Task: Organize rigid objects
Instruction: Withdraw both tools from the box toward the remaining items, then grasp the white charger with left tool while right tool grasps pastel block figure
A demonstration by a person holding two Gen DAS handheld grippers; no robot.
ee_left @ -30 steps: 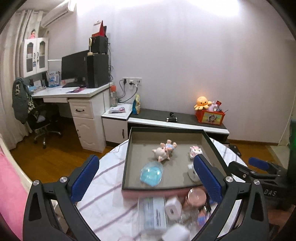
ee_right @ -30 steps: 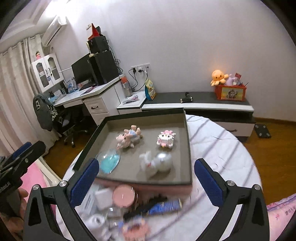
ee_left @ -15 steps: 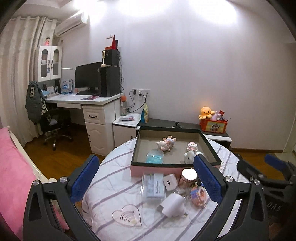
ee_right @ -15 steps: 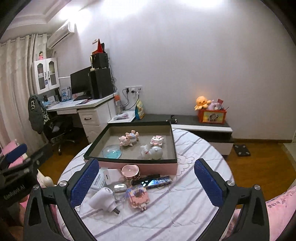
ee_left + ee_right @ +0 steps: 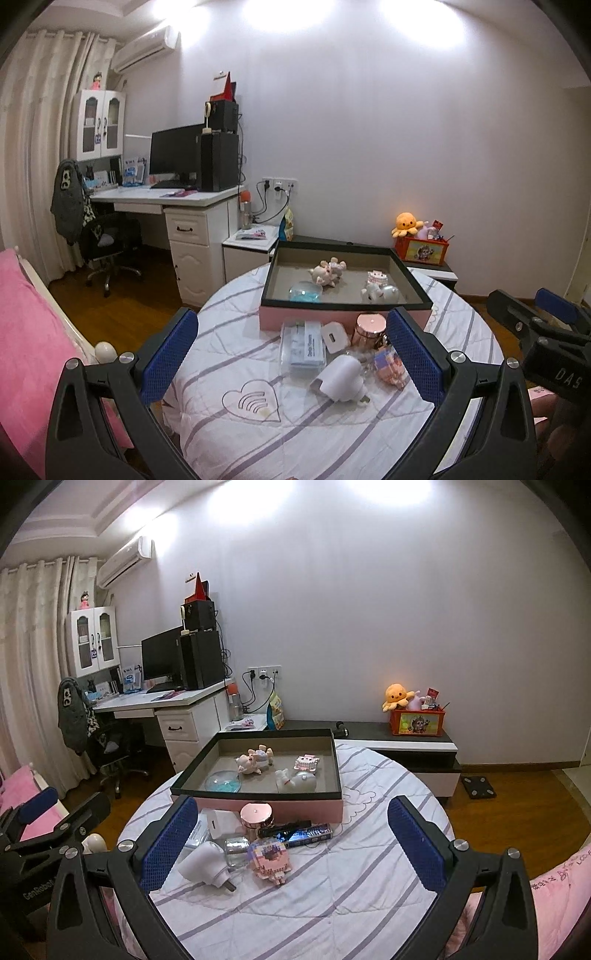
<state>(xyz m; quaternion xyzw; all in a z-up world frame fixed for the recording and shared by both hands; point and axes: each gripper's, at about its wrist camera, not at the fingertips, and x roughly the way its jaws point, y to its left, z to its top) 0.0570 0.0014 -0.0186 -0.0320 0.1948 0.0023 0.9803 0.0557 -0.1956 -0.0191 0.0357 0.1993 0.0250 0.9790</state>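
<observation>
Both claws hang over the near edge of a round table [image 5: 369, 867] covered in a white cloth with purple stripes. On the left claw [image 5: 291, 354] the blue-padded fingers stand wide apart and grip nothing; the right claw [image 5: 291, 836] is spread just as wide and is likewise empty. Each claw also shows at the edge of the other's view, off to the side of the table.

At the far side of the table sits a shallow pink box [image 5: 258, 768] with a dark rim. Inside it lie a small pig figure [image 5: 253, 760], a pink and white figure [image 5: 306, 762], a white figure on its side [image 5: 297, 781] and a clear dome with blue filling [image 5: 223, 781].

Just in front of the box, loose on the cloth, is a cluster of small things: a pink round tin [image 5: 256, 814] touching the box wall, a white square charger [image 5: 334, 334] beside it, a clear flat case [image 5: 304, 347] with a blue label, a white plug adapter [image 5: 207, 866] on its side, a small clear jar [image 5: 236, 849], a pink brick-built toy [image 5: 269, 858], and a blue tube [image 5: 308, 834] next to a black stick-like item [image 5: 284, 827] whose kind I cannot tell.

Beyond the table stand a white desk [image 5: 177, 206] with a monitor [image 5: 173, 153], and a low cabinet [image 5: 406, 746] bearing a red toy box [image 5: 417, 722] and an orange plush octopus [image 5: 397, 694].
</observation>
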